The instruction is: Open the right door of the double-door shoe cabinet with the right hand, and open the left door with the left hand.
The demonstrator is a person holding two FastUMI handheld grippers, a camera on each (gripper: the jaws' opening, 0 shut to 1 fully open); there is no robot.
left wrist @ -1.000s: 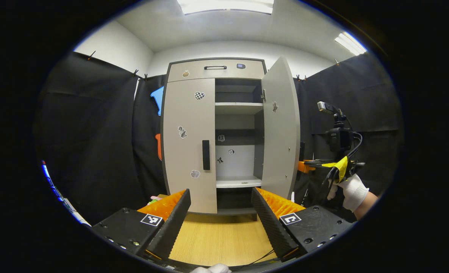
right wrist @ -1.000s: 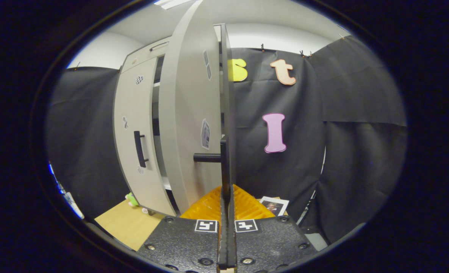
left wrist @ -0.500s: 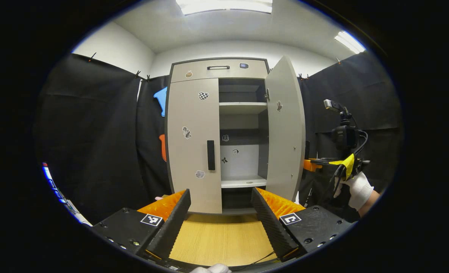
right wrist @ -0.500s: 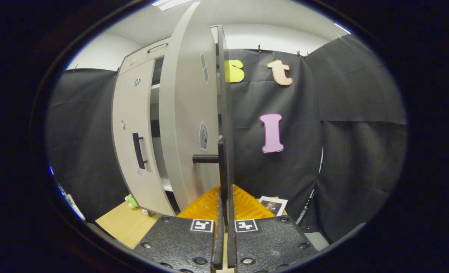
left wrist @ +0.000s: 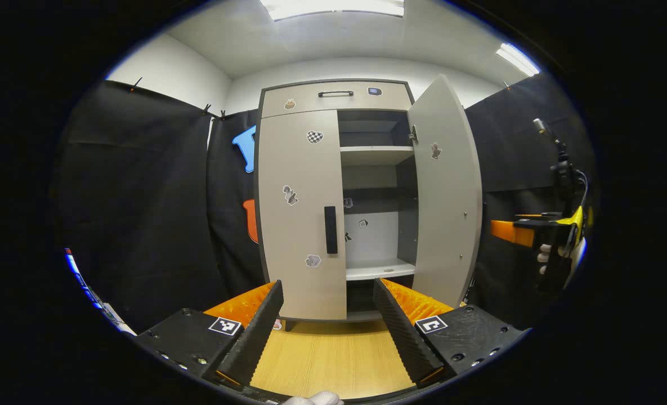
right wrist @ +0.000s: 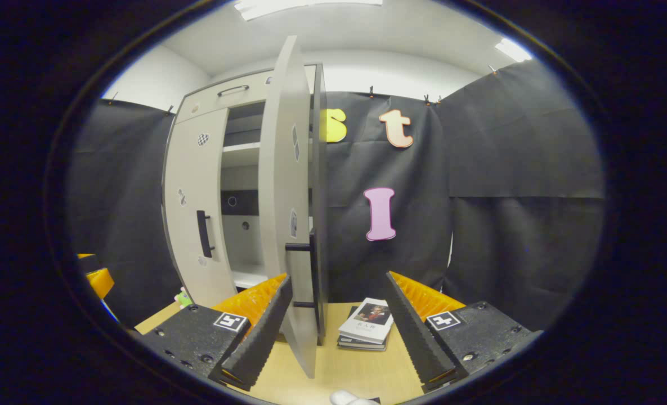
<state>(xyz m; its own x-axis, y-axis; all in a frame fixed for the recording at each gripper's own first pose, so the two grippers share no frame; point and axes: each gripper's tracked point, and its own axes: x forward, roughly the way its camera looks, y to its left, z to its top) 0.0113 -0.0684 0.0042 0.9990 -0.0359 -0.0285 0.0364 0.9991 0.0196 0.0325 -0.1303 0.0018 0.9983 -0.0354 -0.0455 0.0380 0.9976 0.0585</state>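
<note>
Shoe cabinet [left wrist: 333, 101] is seen upright at the back of the booth on a wooden floor [left wrist: 327, 360], w/ a drawer across the top. Right door [left wrist: 446, 191] is swung wide open, shelves [left wrist: 375, 154] exposed inside; left door [left wrist: 299, 208] is shut, its dark vertical handle [left wrist: 330, 229] untouched. In right gripper view the open door is seen edge-on, its handle [right wrist: 298, 246] just ahead of the right gripper [right wrist: 339, 315], whose fingers are spread apart, nothing held. Left gripper [left wrist: 327, 315] is held facing the cabinet, fingers also apart, well short of the left door. A stack of books [right wrist: 367, 329] lies on the floor beside the open door.
</note>
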